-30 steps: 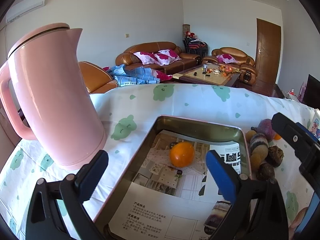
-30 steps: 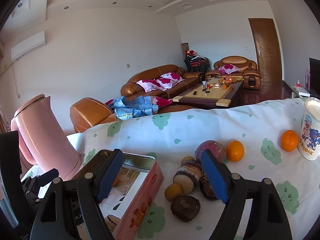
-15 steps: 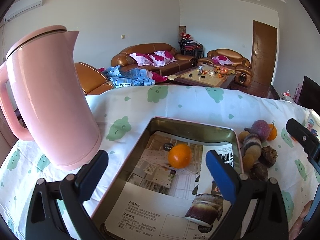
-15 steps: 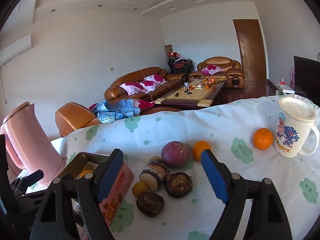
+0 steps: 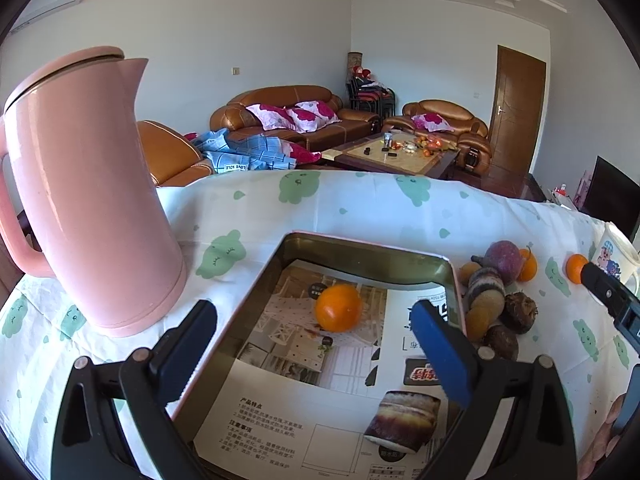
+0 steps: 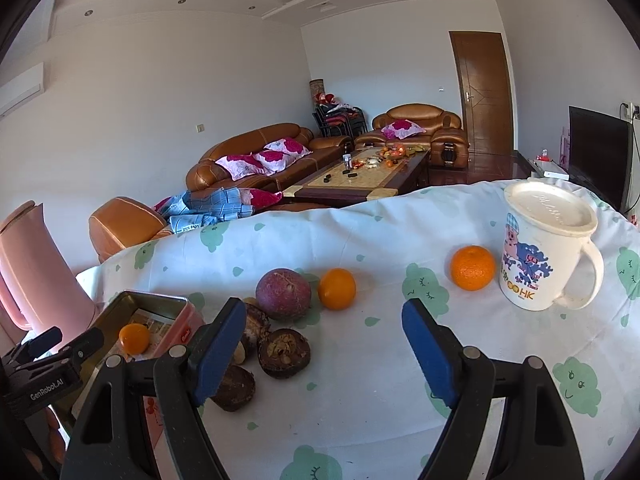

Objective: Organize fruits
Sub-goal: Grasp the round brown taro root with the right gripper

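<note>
A pink metal tin [image 5: 372, 250] lined with printed paper holds one orange [image 5: 338, 307]. My left gripper [image 5: 316, 356] is open and empty over the tin's near half. A pile of fruit [image 5: 496, 304] lies right of the tin: a purple round fruit [image 6: 283, 293], brown rough fruits [image 6: 284, 354] and an orange [image 6: 337, 288]. Another orange [image 6: 472, 267] lies beside the mug. My right gripper [image 6: 324, 354] is open and empty above the cloth, right of the pile. The tin also shows in the right wrist view [image 6: 160, 304].
A tall pink kettle [image 5: 84, 196] stands left of the tin. A white lidded cartoon mug [image 6: 540, 248] stands at the right. The table has a white cloth with green cloud prints [image 6: 400, 360]. Sofas and a coffee table lie behind.
My right gripper has swung to the right, from over the fruit pile toward the cloth near the mug. My left gripper has pulled back a little from the tin.
</note>
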`<state>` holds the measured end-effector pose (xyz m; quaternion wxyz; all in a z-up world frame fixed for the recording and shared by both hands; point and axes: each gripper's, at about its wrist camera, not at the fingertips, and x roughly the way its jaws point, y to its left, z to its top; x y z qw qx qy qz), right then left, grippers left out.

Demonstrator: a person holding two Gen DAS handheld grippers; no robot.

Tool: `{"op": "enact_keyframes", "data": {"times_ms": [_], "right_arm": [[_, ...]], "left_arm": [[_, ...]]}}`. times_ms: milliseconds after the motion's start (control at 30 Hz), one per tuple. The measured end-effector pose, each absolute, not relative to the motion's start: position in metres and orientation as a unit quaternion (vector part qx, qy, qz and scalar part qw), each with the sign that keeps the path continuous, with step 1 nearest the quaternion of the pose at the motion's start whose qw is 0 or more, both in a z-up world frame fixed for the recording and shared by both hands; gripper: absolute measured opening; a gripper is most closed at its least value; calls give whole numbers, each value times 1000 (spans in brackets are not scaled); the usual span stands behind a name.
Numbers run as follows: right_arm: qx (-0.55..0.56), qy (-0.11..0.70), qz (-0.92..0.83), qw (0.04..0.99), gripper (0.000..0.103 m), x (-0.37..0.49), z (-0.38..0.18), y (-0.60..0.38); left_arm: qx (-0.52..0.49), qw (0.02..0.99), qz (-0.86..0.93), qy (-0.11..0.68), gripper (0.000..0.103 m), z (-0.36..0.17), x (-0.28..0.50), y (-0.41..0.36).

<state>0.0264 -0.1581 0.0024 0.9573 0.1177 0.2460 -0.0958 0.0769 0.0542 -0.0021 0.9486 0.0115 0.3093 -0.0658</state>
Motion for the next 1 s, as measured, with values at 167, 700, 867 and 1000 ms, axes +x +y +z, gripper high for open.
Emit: {"op": "enact_keyframes", "data": {"times_ms": [167, 700, 867, 1000], "right_arm": [[119, 275, -84, 951, 81, 27, -7, -165], [67, 402, 73, 910, 66, 73, -43, -97], [53, 429, 78, 898, 53, 87, -51, -91], [31, 433, 75, 898, 42, 85, -50, -91]], "left_arm": [[15, 947, -86, 308, 98, -1, 72, 48], [34, 941, -91, 323, 81, -7, 73, 38], [31, 943, -97, 318, 81, -7, 71, 38], [29, 945, -99, 311, 81, -5, 68, 36]]}}
